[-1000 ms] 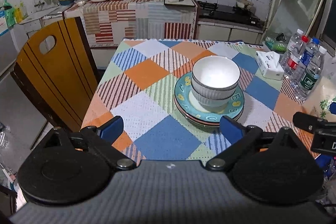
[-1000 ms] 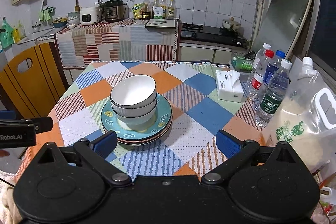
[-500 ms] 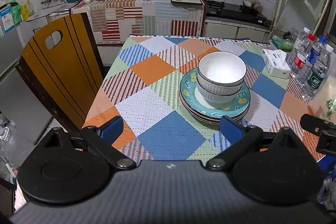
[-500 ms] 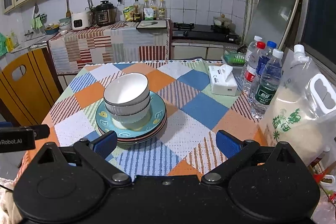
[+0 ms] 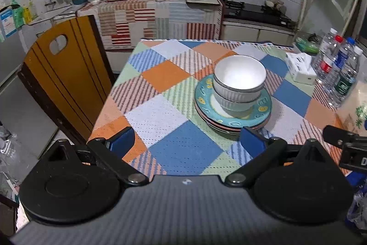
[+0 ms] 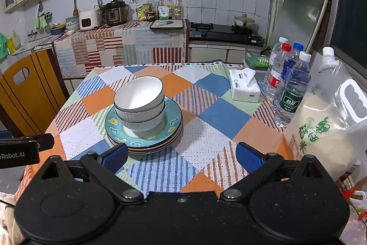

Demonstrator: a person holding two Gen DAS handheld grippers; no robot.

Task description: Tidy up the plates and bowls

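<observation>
Two white ribbed bowls (image 5: 239, 82) sit nested on a stack of teal patterned plates (image 5: 259, 117) in the middle of the checked tablecloth; they also show in the right wrist view, bowls (image 6: 138, 102) on plates (image 6: 170, 128). My left gripper (image 5: 187, 139) is open and empty, held over the table's near edge, short of the plates. My right gripper (image 6: 181, 154) is open and empty, also over the near edge, just to the right of the plates.
A tissue box (image 6: 245, 87), several water bottles (image 6: 290, 84) and a big bag of rice (image 6: 325, 116) stand along the table's right side. A wooden chair (image 5: 62, 75) stands at the left. Kitchen counter (image 6: 123, 38) and stove lie behind.
Both grippers have drawn back and risen slightly from the table; the stack looks a little farther off. Bowls and plates have not moved.
</observation>
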